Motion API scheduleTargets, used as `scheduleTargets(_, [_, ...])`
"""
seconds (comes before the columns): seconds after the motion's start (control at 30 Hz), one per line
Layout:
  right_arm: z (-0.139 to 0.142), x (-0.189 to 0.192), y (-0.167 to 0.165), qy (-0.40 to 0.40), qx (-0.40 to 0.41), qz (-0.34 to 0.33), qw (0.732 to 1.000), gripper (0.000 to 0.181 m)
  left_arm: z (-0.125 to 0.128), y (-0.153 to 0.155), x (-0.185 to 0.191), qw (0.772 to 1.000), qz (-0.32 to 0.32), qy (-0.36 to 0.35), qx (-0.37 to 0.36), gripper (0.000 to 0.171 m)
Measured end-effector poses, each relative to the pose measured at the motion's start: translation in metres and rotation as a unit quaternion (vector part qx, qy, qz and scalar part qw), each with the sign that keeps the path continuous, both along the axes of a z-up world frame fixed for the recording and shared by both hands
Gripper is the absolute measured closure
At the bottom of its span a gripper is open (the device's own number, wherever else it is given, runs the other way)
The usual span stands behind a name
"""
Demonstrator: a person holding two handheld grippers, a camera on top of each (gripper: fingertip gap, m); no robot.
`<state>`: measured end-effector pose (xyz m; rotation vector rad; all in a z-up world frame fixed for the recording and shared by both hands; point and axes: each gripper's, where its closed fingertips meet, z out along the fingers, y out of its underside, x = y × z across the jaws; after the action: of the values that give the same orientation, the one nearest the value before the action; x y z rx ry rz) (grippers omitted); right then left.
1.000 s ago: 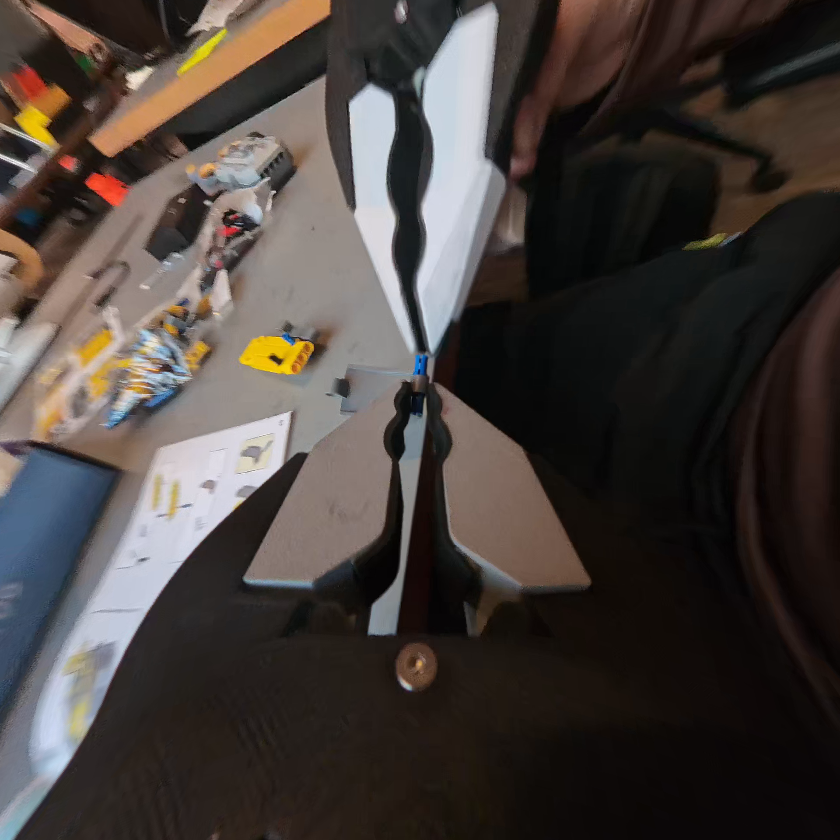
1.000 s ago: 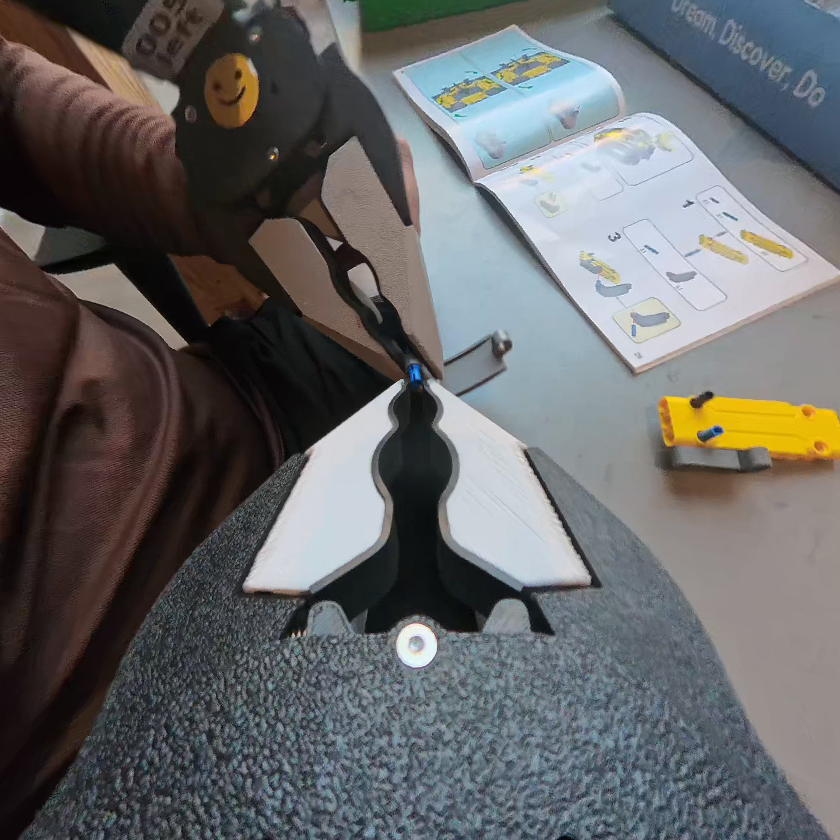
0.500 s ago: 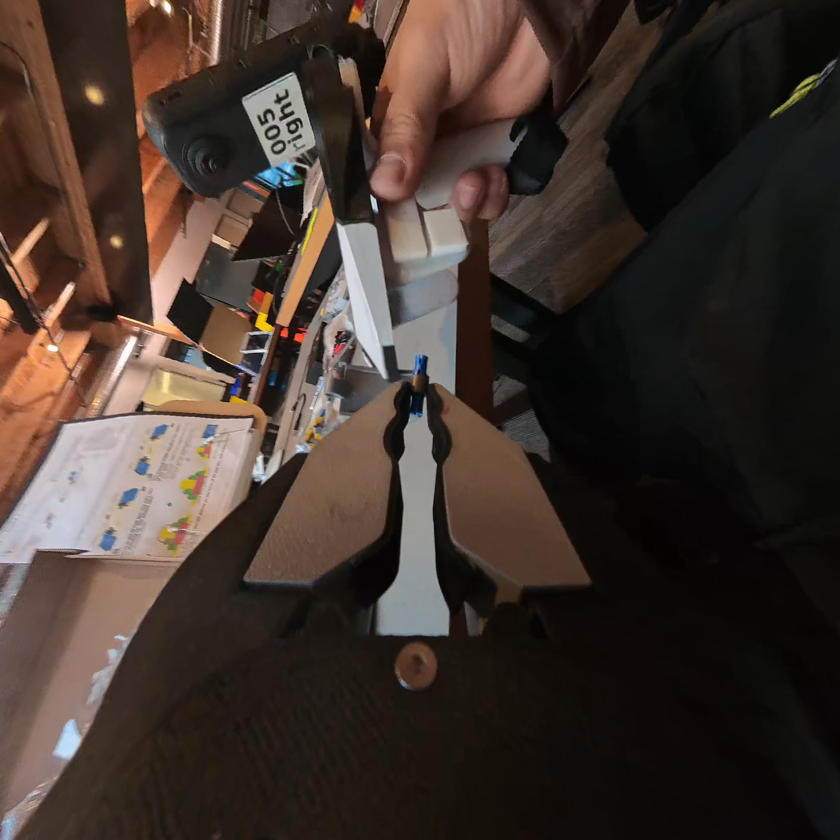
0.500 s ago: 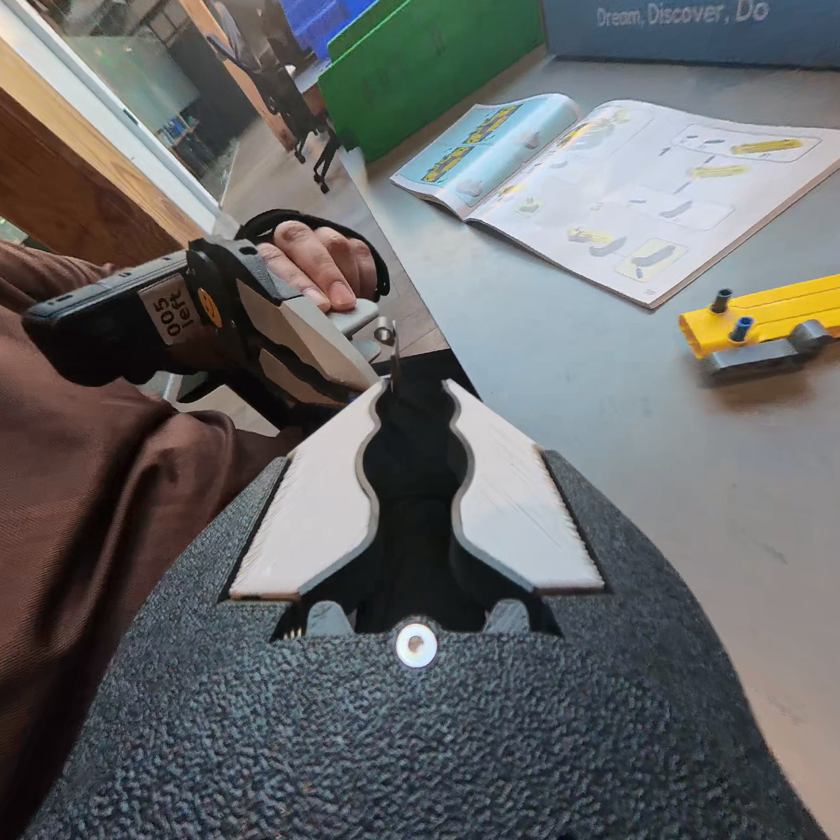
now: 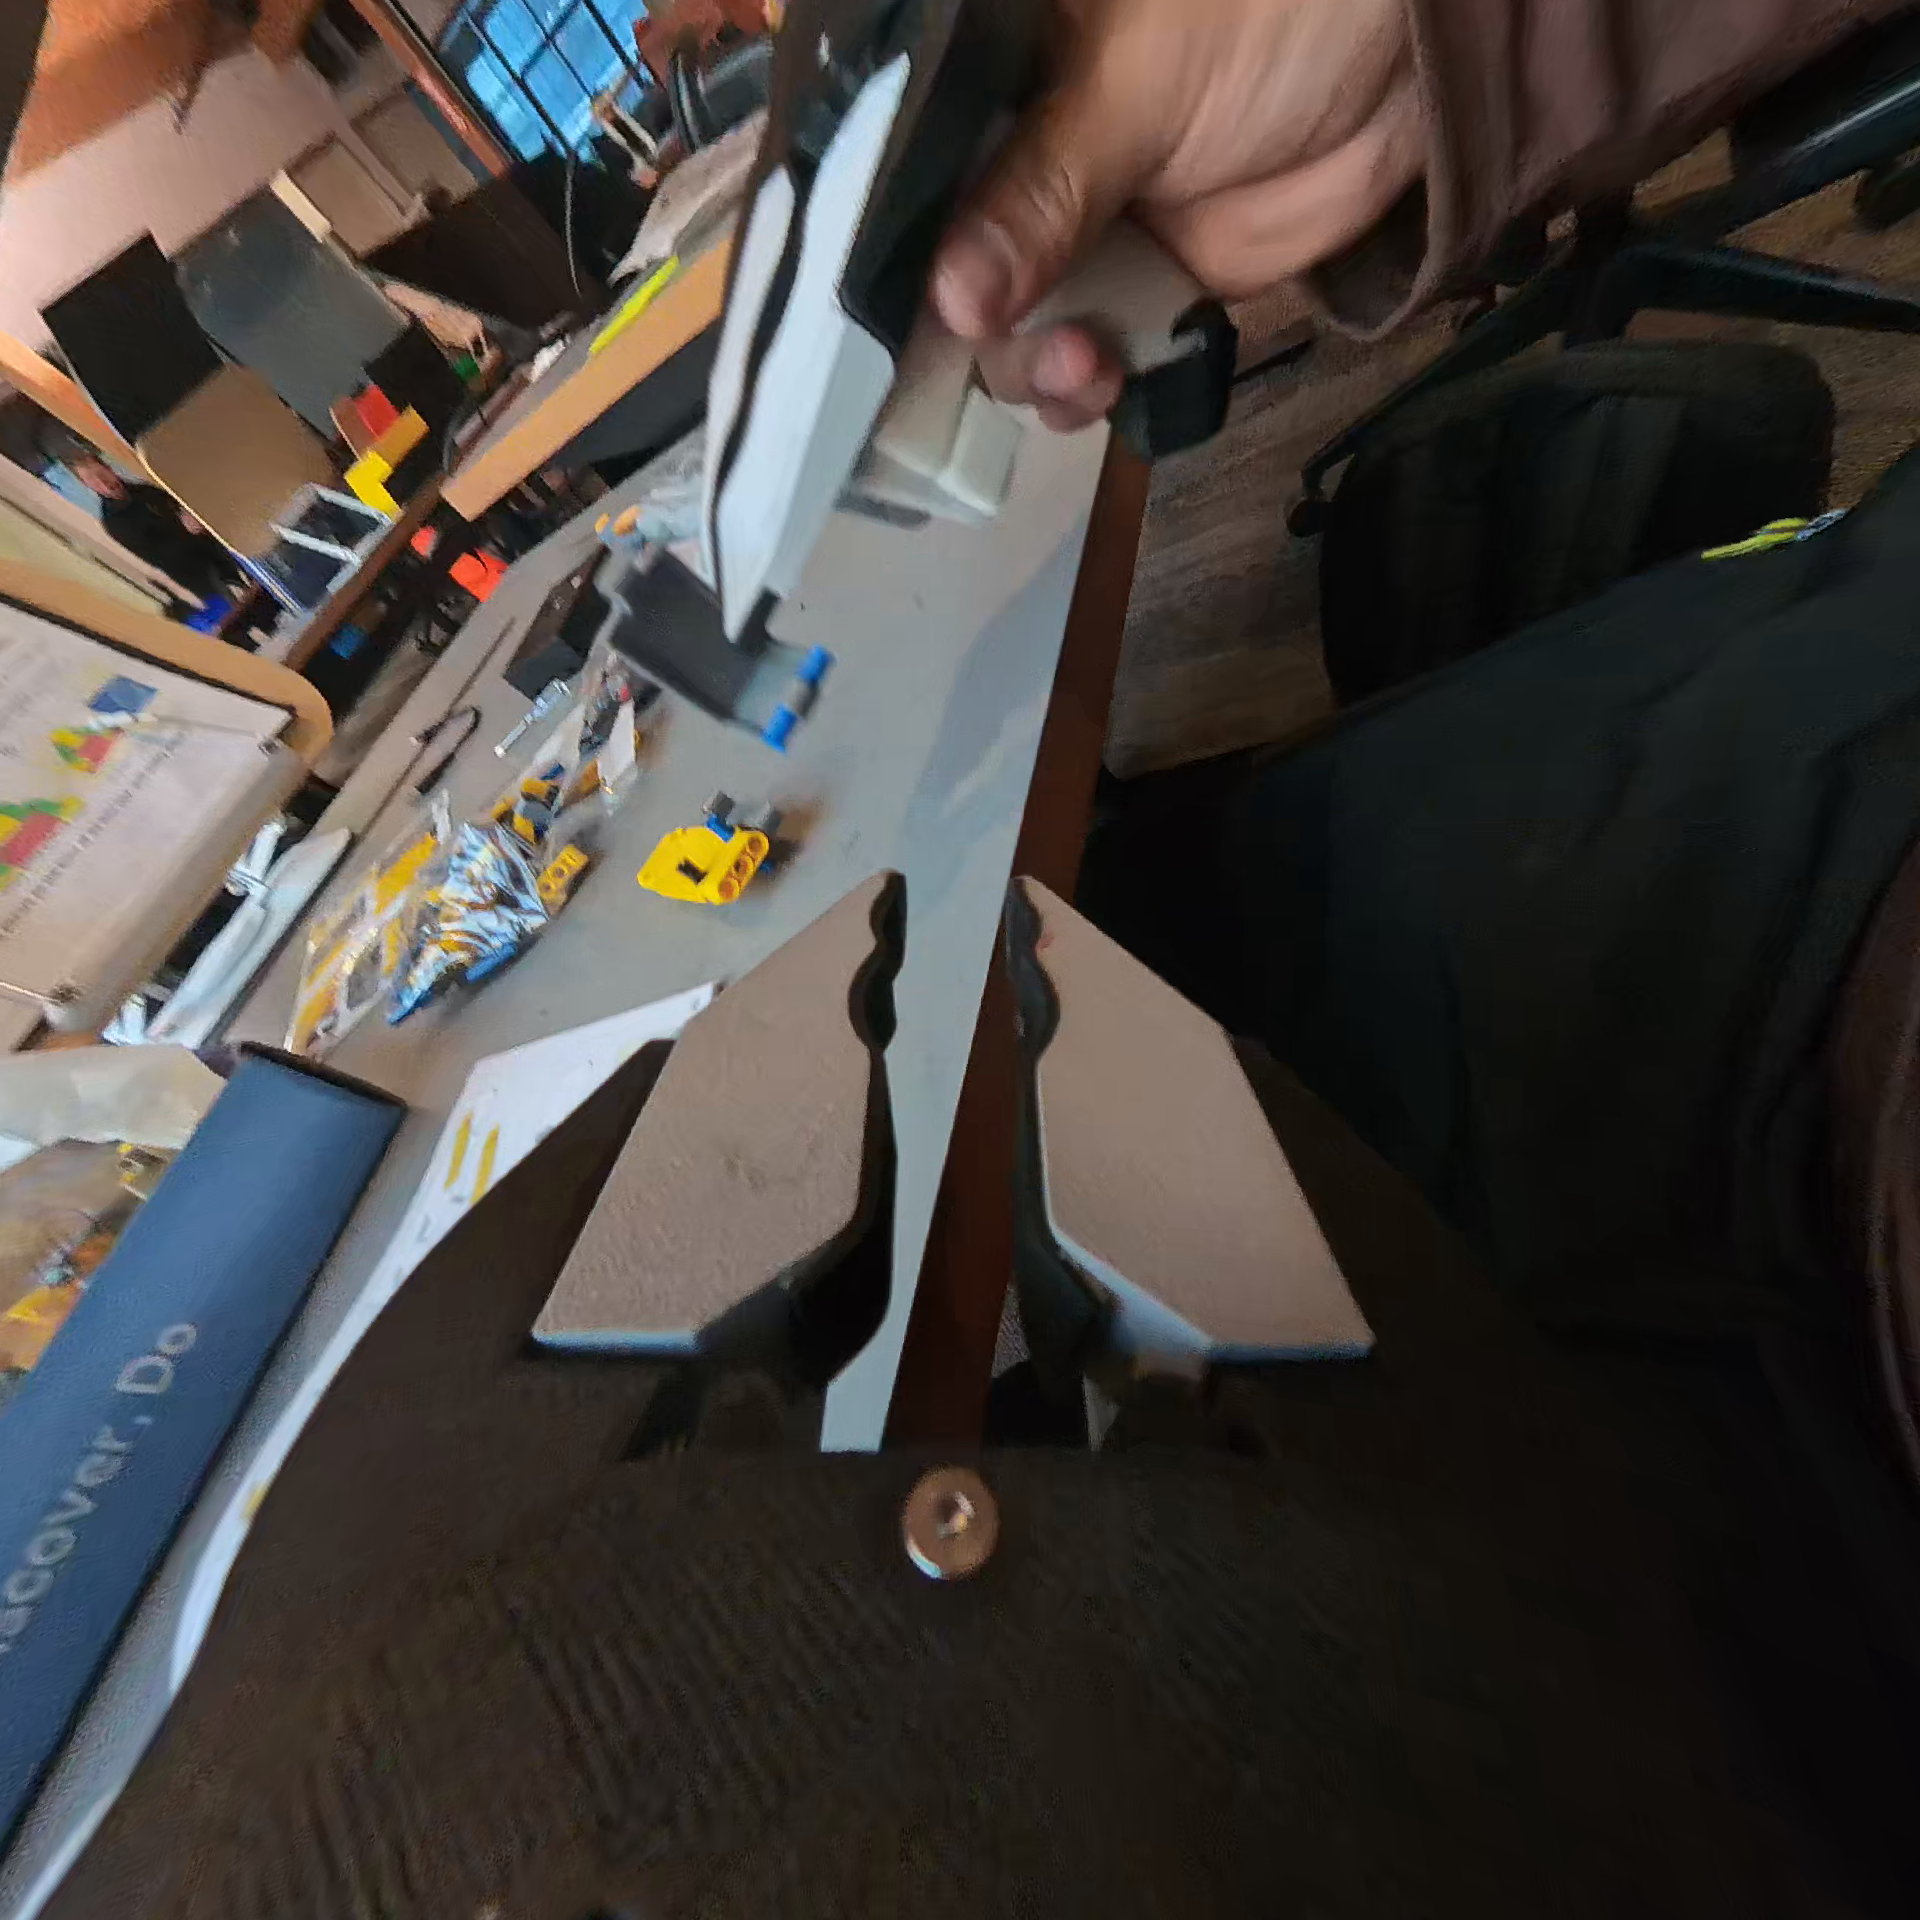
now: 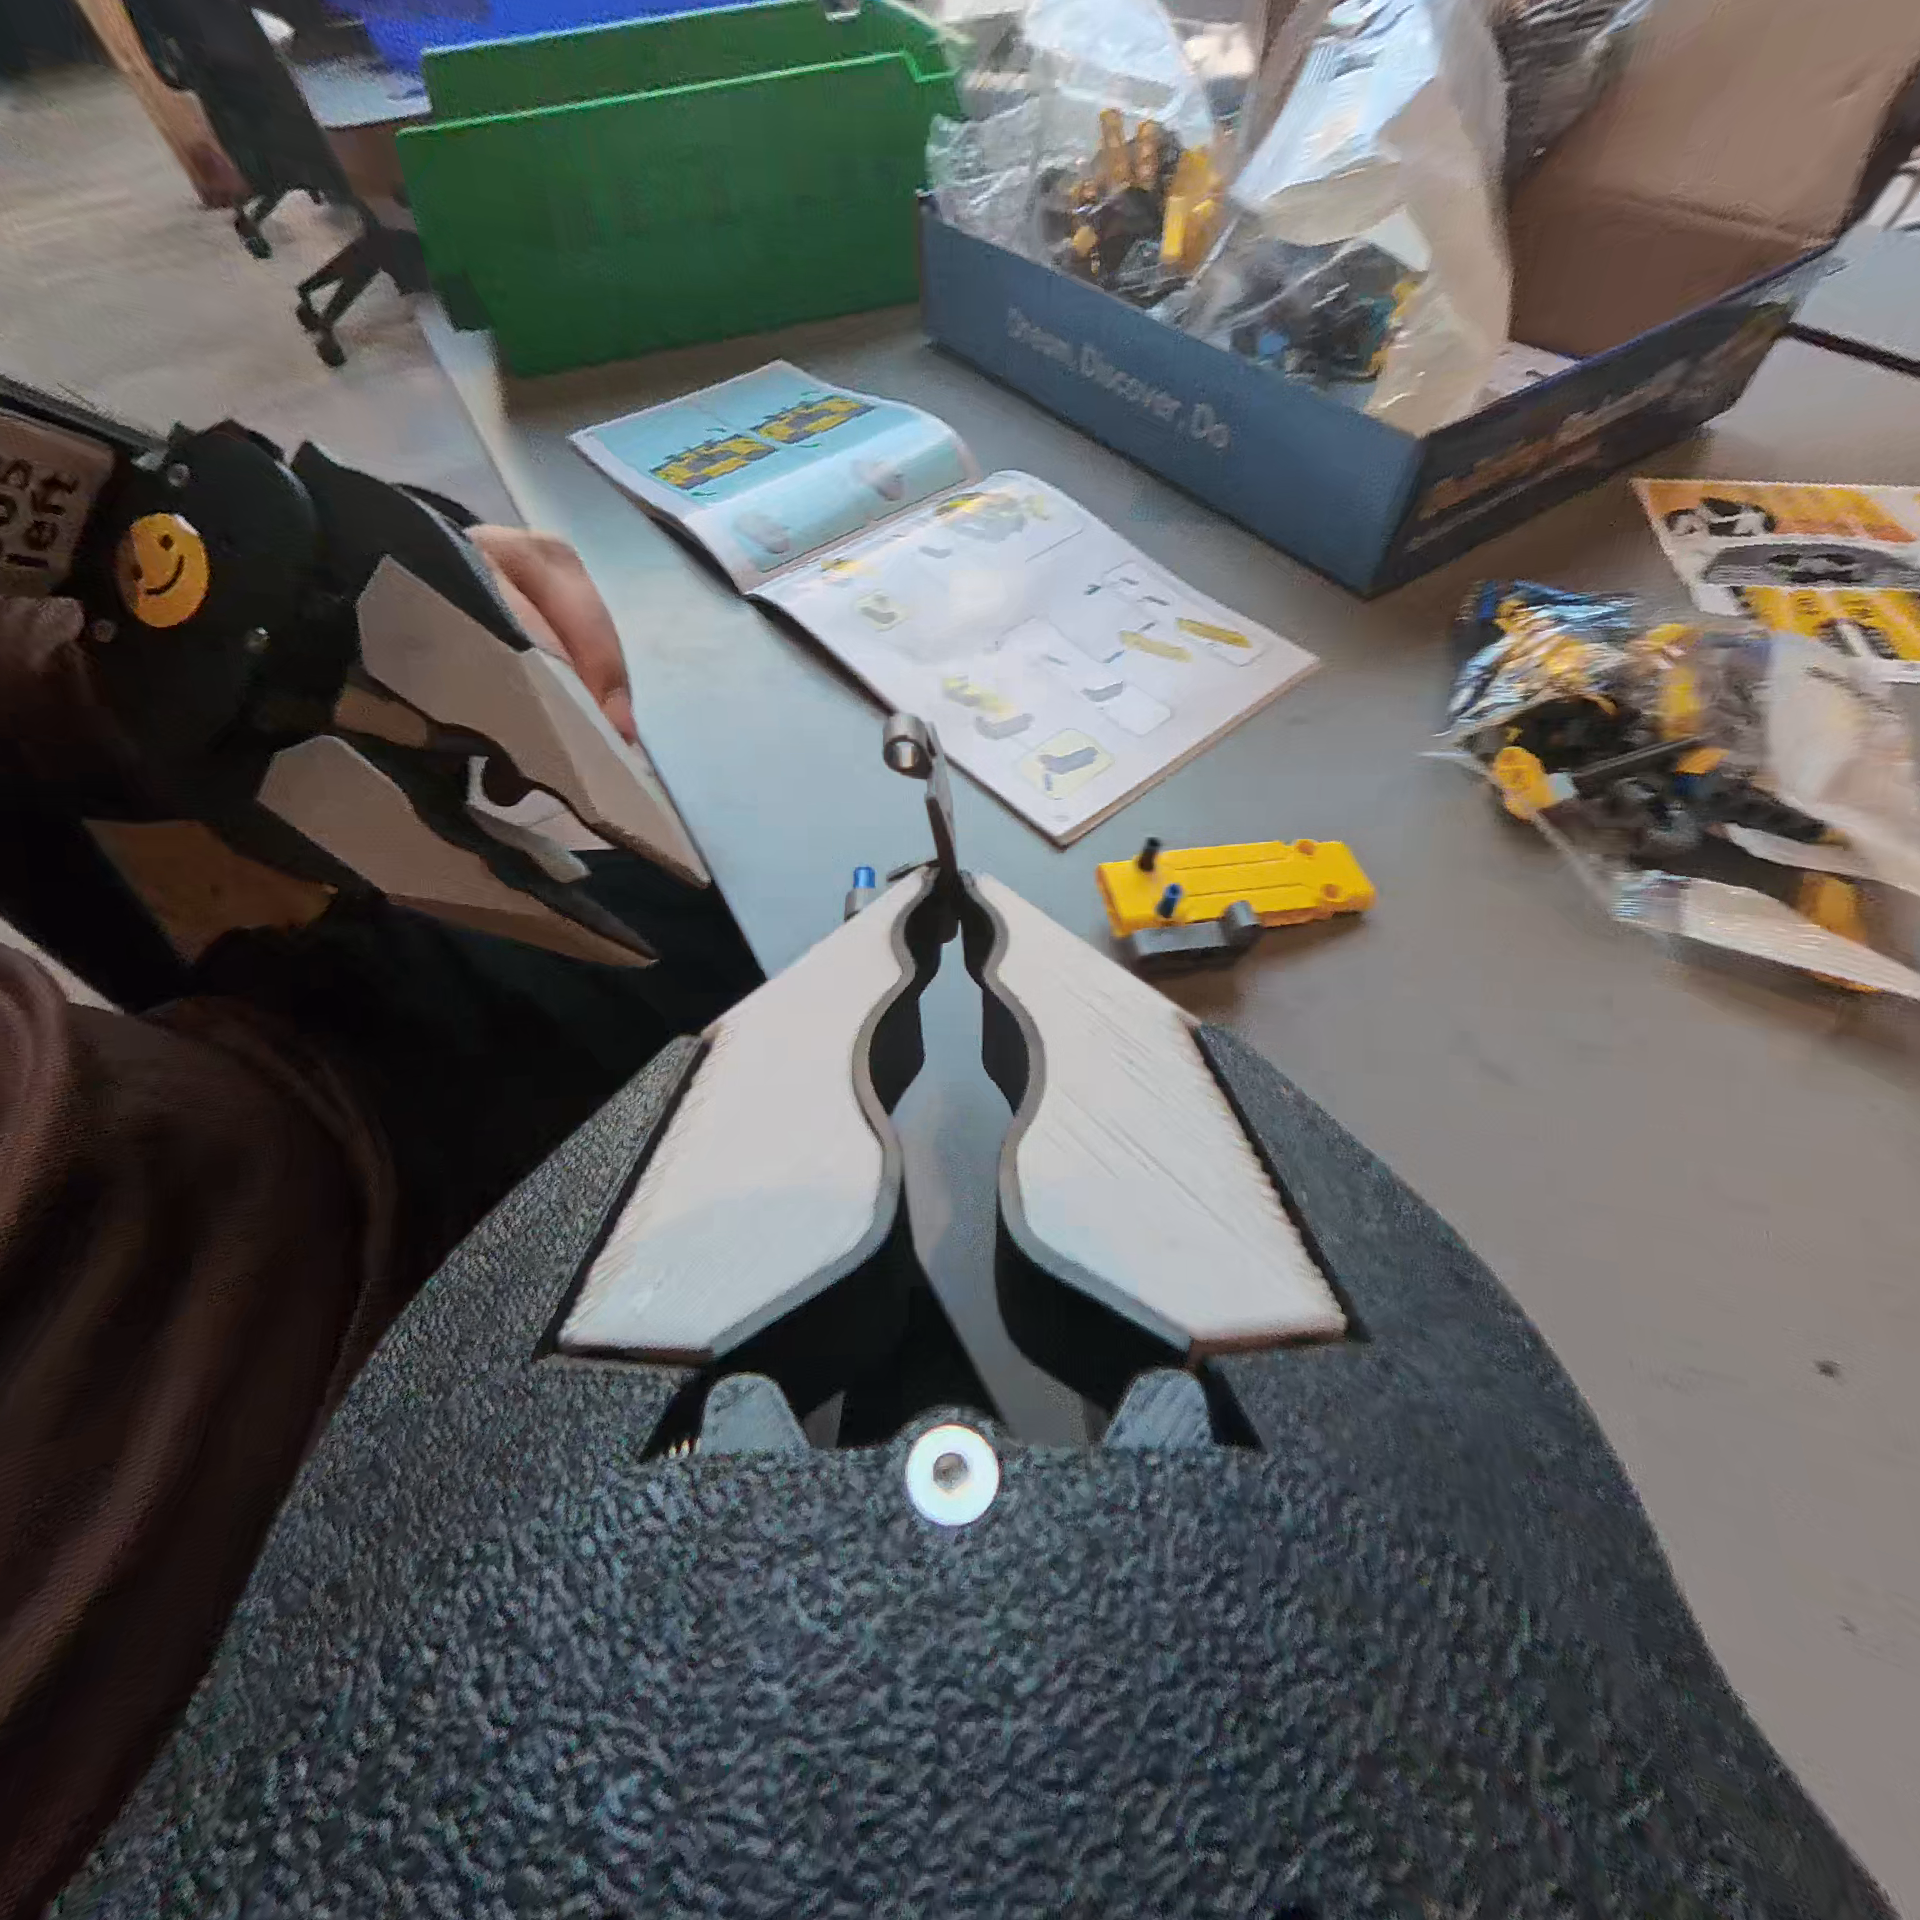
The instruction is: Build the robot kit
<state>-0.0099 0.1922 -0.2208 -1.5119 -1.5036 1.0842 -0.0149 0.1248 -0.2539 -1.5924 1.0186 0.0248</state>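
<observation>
My right gripper [image 6: 943, 891] is shut on a thin grey beam piece [image 6: 928, 795] that stands up from its tips, with a blue pin [image 6: 860, 883] sticking out at its left. In the left wrist view the right gripper [image 5: 750, 621] holds this grey piece [image 5: 681, 657] with blue pins [image 5: 795, 694] above the table. My left gripper [image 5: 954, 902] is open and empty, over the table's near edge. It also shows in the right wrist view [image 6: 681, 920], apart from the grey piece. A yellow beam assembly [image 6: 1236, 896] lies on the grey table [image 6: 1558, 1143].
An open instruction booklet [image 6: 935, 592] lies behind the yellow assembly [image 5: 707, 864]. A blue box [image 6: 1195, 426] with bagged parts stands far right, green bins [image 6: 665, 208] behind it. Loose bags of parts [image 6: 1662, 727] lie at right. The table edge [image 5: 1081, 675] runs along my left gripper. The tips of one gripper are about 7 cm away from the tips of the other.
My left gripper was shut on the blue pin at the grey piece; it has opened, let go and drawn back. The pin now stays in the piece held by my right gripper.
</observation>
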Motion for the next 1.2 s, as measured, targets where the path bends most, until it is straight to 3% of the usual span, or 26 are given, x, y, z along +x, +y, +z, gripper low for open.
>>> scheduleTargets(0.23, [-0.009, 0.001, 0.056, -0.028, 0.001, -0.018, 0.999, 0.179, -0.018, 0.009, -0.002, 0.995, 0.007, -0.071, -0.074, 0.145])
scheduleTargets(0.37, [-0.028, -0.002, 0.068, -0.067, 0.011, -0.012, 0.998, 0.178, -0.016, 0.003, 0.006, 0.992, -0.028, -0.092, -0.084, 0.154])
scheduleTargets(0.53, [-0.03, -0.002, 0.072, -0.062, -0.01, -0.009, 0.998, 0.179, -0.022, 0.0, 0.011, 0.994, -0.041, -0.071, -0.079, 0.155])
scheduleTargets(0.73, [-0.034, -0.002, 0.077, -0.073, -0.007, -0.026, 0.997, 0.178, -0.008, 0.003, 0.01, 0.984, -0.039, -0.142, -0.099, 0.153])
scheduleTargets(1.0, [-0.046, -0.004, 0.072, -0.111, 0.027, -0.018, 0.993, 0.178, -0.013, -0.01, 0.02, 0.987, -0.051, -0.118, -0.101, 0.148])
scheduleTargets(1.2, [-0.049, -0.003, 0.066, -0.119, 0.005, 0.009, 0.993, 0.179, -0.002, -0.012, 0.025, 0.976, -0.041, -0.174, -0.127, 0.146])
